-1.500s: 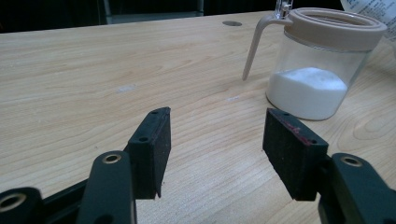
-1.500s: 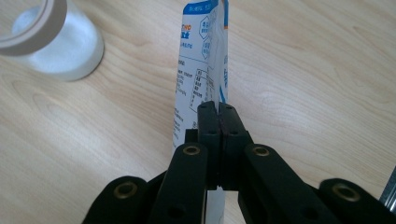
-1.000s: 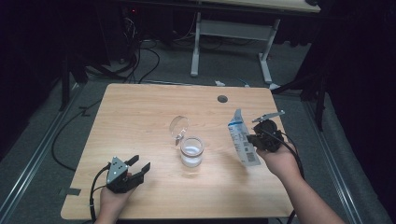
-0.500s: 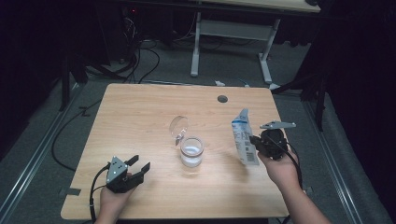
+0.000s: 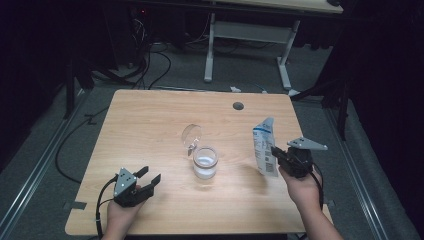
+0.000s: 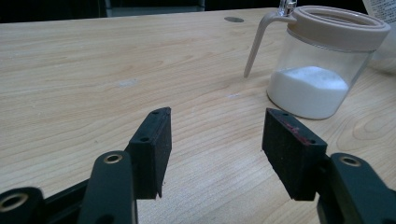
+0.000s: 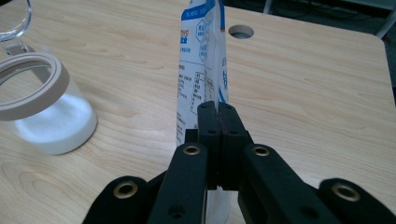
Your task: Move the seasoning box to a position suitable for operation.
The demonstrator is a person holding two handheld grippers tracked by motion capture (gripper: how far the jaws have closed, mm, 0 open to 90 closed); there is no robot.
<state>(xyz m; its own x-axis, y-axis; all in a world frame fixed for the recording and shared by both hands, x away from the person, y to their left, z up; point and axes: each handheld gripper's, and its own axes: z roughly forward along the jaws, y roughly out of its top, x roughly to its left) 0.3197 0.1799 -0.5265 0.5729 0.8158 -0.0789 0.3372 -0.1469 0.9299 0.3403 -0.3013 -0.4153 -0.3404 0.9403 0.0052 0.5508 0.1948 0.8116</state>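
Observation:
A white and blue pouch (image 5: pixel 264 145) stands upright over the right part of the table, and my right gripper (image 5: pixel 275 152) is shut on its lower edge. In the right gripper view the two jaws (image 7: pixel 218 109) are pressed together on the pouch (image 7: pixel 203 56). A clear glass jar (image 5: pixel 205 161) with a beige rim holds white powder at the table's middle, its flip lid (image 5: pixel 191 135) open. My left gripper (image 5: pixel 149 179) rests at the front left, open and holding nothing. In the left gripper view, the jar (image 6: pixel 322 70) is beyond the left gripper (image 6: pixel 215 135), to the right.
The wooden table (image 5: pixel 150 115) has a round cable hole (image 5: pixel 238 106) near its far edge, also seen as the hole (image 7: pixel 241 31) behind the pouch. Cables and a desk frame lie on the dark floor beyond the table.
My right hand has carried the pouch a little to the right and toward the front edge, and the pouch now stands straighter. The left gripper and the jar have not moved.

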